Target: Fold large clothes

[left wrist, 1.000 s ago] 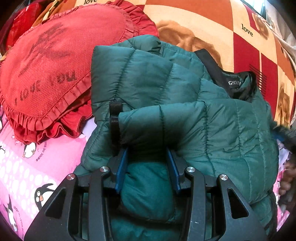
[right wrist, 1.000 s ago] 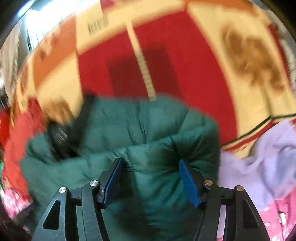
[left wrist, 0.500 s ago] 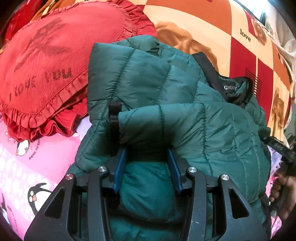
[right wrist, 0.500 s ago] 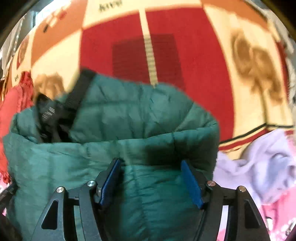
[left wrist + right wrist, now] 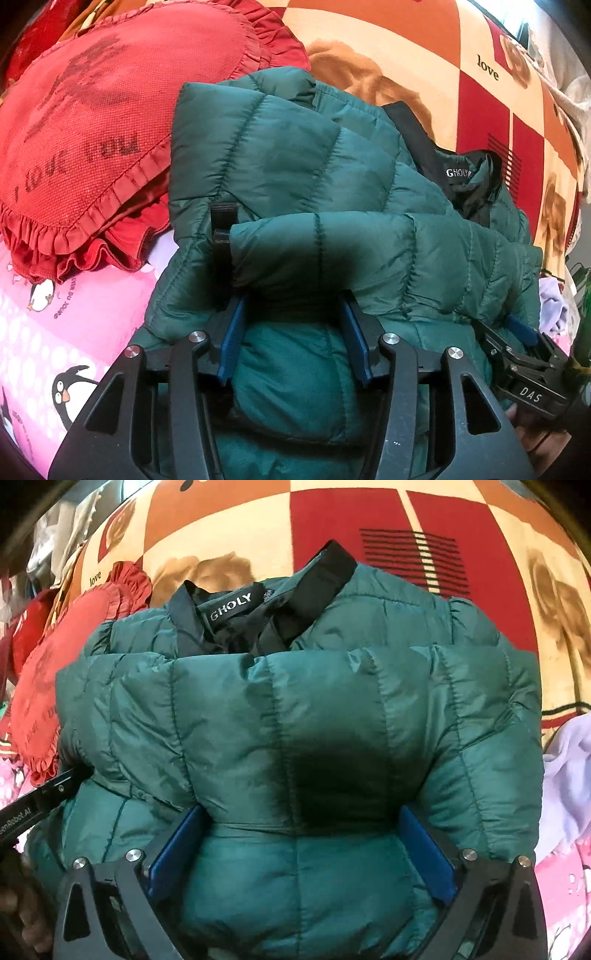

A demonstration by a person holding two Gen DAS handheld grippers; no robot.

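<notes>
A dark green quilted puffer jacket [image 5: 332, 177] lies folded on the bed, its black collar and label [image 5: 236, 607] at the far side. My left gripper [image 5: 291, 306] is at the near left edge, its blue pads still squeezing a bulging fold of the jacket while its jaws are opening. My right gripper [image 5: 301, 819] is at the near right part of the jacket [image 5: 295, 709]. Its jaws are opening wide, and the puffy fold sits between the pads and drapes over their tips. In the left wrist view the right gripper [image 5: 517, 339] shows at the lower right.
A red heart-shaped frilled cushion [image 5: 85, 140] lies against the jacket's left side. An orange, red and cream checked blanket [image 5: 388, 37] spreads behind it. A pink penguin-print sheet [image 5: 55, 332] is at the near left, a lilac cloth [image 5: 569, 775] at the right.
The right gripper swung over the jacket toward the left one and its jaws spread much wider. It now shows at the left view's lower right. The left pads parted slightly.
</notes>
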